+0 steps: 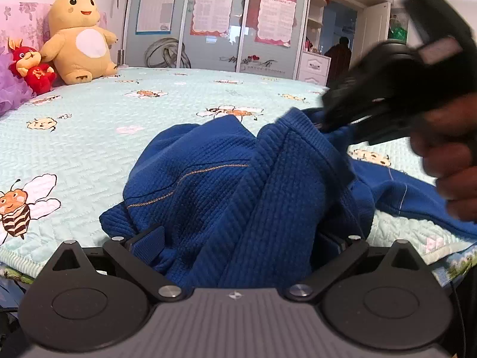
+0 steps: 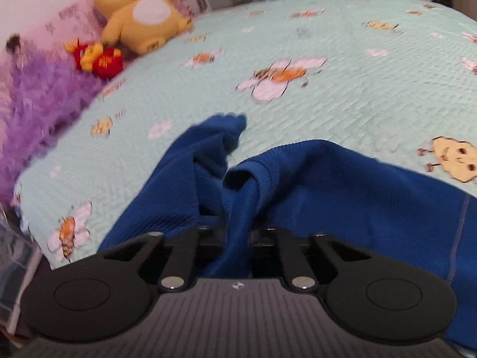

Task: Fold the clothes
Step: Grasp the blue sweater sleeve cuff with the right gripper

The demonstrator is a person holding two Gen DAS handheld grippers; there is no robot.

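The left gripper [image 1: 238,238] stands wide apart, while the right gripper [image 2: 237,235] is pinched together on cloth.

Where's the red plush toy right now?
The red plush toy sits at the bed's far left in both views, beside the yellow plush.

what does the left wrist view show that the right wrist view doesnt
Only the left wrist view: the right gripper from outside, shut on the blue sweater, the hand holding it, the wardrobe doors with posters, and the left gripper open.

Only the right wrist view: the sweater cloth pinched between its own jaws.

Both: the sweater, the bee bedspread, the yellow plush toy, the red toy.
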